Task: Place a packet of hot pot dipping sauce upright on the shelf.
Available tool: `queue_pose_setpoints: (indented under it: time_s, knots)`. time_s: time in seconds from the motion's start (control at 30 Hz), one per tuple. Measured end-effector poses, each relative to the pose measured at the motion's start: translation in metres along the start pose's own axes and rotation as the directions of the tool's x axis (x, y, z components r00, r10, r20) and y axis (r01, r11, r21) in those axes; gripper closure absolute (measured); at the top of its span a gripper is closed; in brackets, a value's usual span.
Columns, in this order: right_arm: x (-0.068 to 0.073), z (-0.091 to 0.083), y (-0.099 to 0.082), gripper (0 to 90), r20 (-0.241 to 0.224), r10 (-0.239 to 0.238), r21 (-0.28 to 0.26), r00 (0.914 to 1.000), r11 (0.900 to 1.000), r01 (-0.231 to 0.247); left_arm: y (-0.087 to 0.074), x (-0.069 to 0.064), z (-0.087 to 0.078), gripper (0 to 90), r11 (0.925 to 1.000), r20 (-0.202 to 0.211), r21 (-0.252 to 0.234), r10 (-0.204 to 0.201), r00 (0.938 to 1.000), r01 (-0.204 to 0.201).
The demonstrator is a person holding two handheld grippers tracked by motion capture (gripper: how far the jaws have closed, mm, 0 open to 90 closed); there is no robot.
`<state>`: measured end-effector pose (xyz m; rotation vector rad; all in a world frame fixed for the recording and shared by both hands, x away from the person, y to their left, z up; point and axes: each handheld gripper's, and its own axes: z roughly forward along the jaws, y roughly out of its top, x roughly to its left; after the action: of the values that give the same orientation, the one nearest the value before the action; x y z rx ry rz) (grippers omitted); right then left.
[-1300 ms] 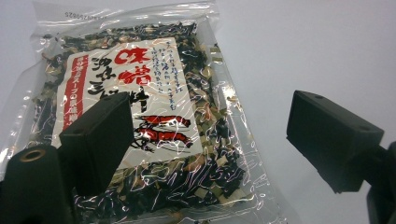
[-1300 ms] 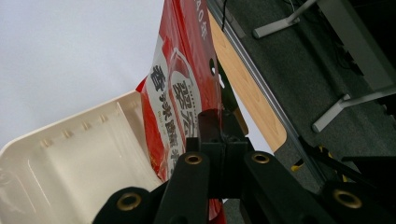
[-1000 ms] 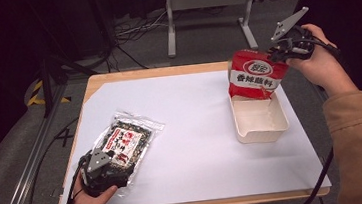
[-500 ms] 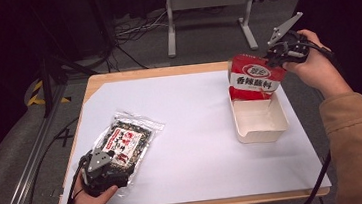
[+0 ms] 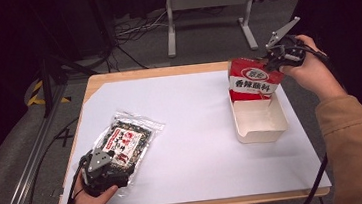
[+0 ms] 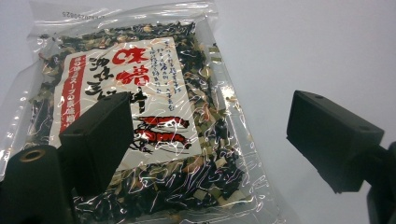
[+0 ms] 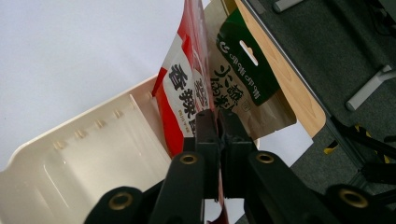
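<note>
High view: the red packet has tipped toward the tray since a second ago. One tray, one seaweed bag at 8 o'clock. Left gripper view: left gripper spread over the bag. Right gripper view: right gripper, jaws just easing apart, pinches two packets, red and brown, upright in the tray.

From above the near edge we look forward and down over the whole white surface. On the left tongs we sit close over the seaweed packet; on the right tongs, close by the red pouch and tray. The high view shares both spots.
</note>
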<state>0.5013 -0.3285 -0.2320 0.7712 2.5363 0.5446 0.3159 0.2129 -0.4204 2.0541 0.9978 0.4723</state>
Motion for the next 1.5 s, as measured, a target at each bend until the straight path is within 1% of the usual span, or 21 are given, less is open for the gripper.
queue_pose_setpoints:
  time_s: [0.1, 0.13, 0.23, 0.27, 0.3, 0.37, 0.5, 0.53, 0.63, 0.67, 0.73, 0.87, 1.03, 1.13, 1.17, 1.2, 1.23, 1.27, 1.33, 1.43, 1.5]
  knots:
    - [0.001, 0.002, -0.001, 76.8, 0.009, 0.011, -0.01, 0.9999, 0.9999, -0.011, 0.001, 0.001, 0.0, 15.2, 1.0, -0.001, 0.001, 0.008, 1.0, -0.008]
    - [0.001, 0.003, -0.002, 70.9, 0.014, 0.019, -0.019, 0.9997, 0.9996, -0.019, 0.001, 0.001, 0.001, 15.2, 1.0, 0.001, 0.001, 0.007, 1.0, -0.007]
    - [0.0, 0.002, -0.003, 66.8, 0.019, 0.035, -0.035, 0.9992, 0.9988, -0.034, 0.002, 0.0, 0.002, 15.2, 1.0, 0.006, 0.001, 0.002, 1.0, -0.002]
    - [0.0, 0.001, -0.005, 59.4, 0.025, 0.05, -0.053, 0.9985, 0.9974, -0.048, 0.002, 0.0, 0.003, 15.2, 1.0, 0.008, -0.005, 0.005, 1.0, -0.005]
    - [-0.001, 0.0, -0.006, 56.3, 0.031, 0.056, -0.062, 0.998, 0.9966, -0.053, 0.002, 0.0, 0.003, 15.2, 1.0, 0.008, -0.005, 0.005, 1.0, -0.005]
    - [-0.001, -0.002, -0.006, 53.2, 0.041, 0.065, -0.073, 0.9971, 0.9954, -0.062, 0.003, 0.0, 0.003, 15.2, 1.0, 0.01, -0.001, 0.006, 0.9999, -0.006]
    - [-0.001, -0.012, -0.01, 40.8, 0.072, 0.124, -0.152, 0.9896, 0.982, -0.112, 0.004, -0.001, 0.005, 15.2, 0.9999, 0.013, -0.006, 0.01, 0.9999, -0.009]
    - [-0.001, -0.012, -0.01, 40.8, 0.072, 0.124, -0.152, 0.9896, 0.982, -0.112, 0.005, 0.0, 0.005, 15.2, 0.9998, 0.014, -0.004, 0.018, 0.9997, -0.018]
    - [0.0, -0.02, -0.012, 38.2, 0.079, 0.148, -0.199, 0.9858, 0.9714, -0.13, 0.005, -0.001, 0.006, 15.2, 0.9999, 0.017, -0.007, 0.011, 0.9998, -0.011]
    - [0.002, -0.025, -0.013, 37.6, 0.077, 0.156, -0.229, 0.9848, 0.9641, -0.134, 0.006, -0.001, 0.006, 15.2, 0.9999, 0.019, -0.008, 0.012, 0.9998, -0.012]
    - [0.003, -0.027, -0.014, 37.2, 0.077, 0.16, -0.242, 0.9842, 0.9607, -0.137, 0.006, 0.0, 0.006, 15.2, 0.9998, 0.02, -0.006, 0.019, 0.9996, -0.019]
    - [0.011, -0.035, -0.015, 36.0, 0.053, 0.173, -0.298, 0.9835, 0.9428, -0.15, 0.008, -0.001, 0.006, 15.0, 0.9998, 0.024, -0.012, 0.015, 0.9996, -0.015]
    - [0.027, -0.045, -0.02, 35.2, -0.01, 0.207, -0.406, 0.9783, 0.8934, -0.193, 0.01, -0.001, 0.004, 14.8, 0.9997, 0.032, -0.018, 0.017, 0.9994, -0.016]
    - [0.037, -0.046, -0.024, 35.2, -0.032, 0.22, -0.428, 0.9749, 0.8784, -0.213, 0.012, 0.0, 0.002, 14.7, 0.9995, 0.035, -0.023, 0.02, 0.9992, -0.019]
    - [0.037, -0.046, -0.024, 35.2, -0.032, 0.22, -0.428, 0.9749, 0.8784, -0.213, 0.012, 0.0, 0.002, 14.7, 0.9995, 0.035, -0.023, 0.02, 0.9992, -0.019]
    - [0.04, -0.046, -0.025, 35.2, -0.039, 0.223, -0.436, 0.9739, 0.8732, -0.218, 0.012, 0.0, 0.0, 14.7, 0.9995, 0.037, -0.026, 0.016, 0.9992, -0.015]
    - [0.044, -0.046, -0.026, 35.2, -0.054, 0.224, -0.446, 0.9731, 0.8663, -0.224, 0.013, 0.0, -0.001, 14.9, 0.9992, 0.035, -0.034, 0.02, 0.9992, -0.019]
    - [0.05, -0.046, -0.029, 34.9, -0.067, 0.231, -0.465, 0.9707, 0.8534, -0.235, 0.014, 0.0, -0.002, 14.9, 0.9991, 0.035, -0.037, 0.024, 0.9991, -0.023]
    - [0.052, -0.047, -0.03, 34.8, -0.07, 0.232, -0.47, 0.9701, 0.8501, -0.238, 0.015, 0.0, -0.004, 14.9, 0.9989, 0.029, -0.042, 0.023, 0.9993, -0.022]
    - [0.062, -0.047, -0.035, 34.1, -0.091, 0.24, -0.493, 0.9665, 0.8321, -0.253, 0.014, 0.0, -0.004, 14.9, 0.999, 0.024, -0.038, 0.025, 0.9994, -0.024]
    - [0.069, -0.047, -0.039, 34.0, -0.099, 0.243, -0.502, 0.9649, 0.8252, -0.259, 0.014, 0.0, -0.004, 14.9, 0.999, 0.024, -0.038, 0.022, 0.9995, -0.022]
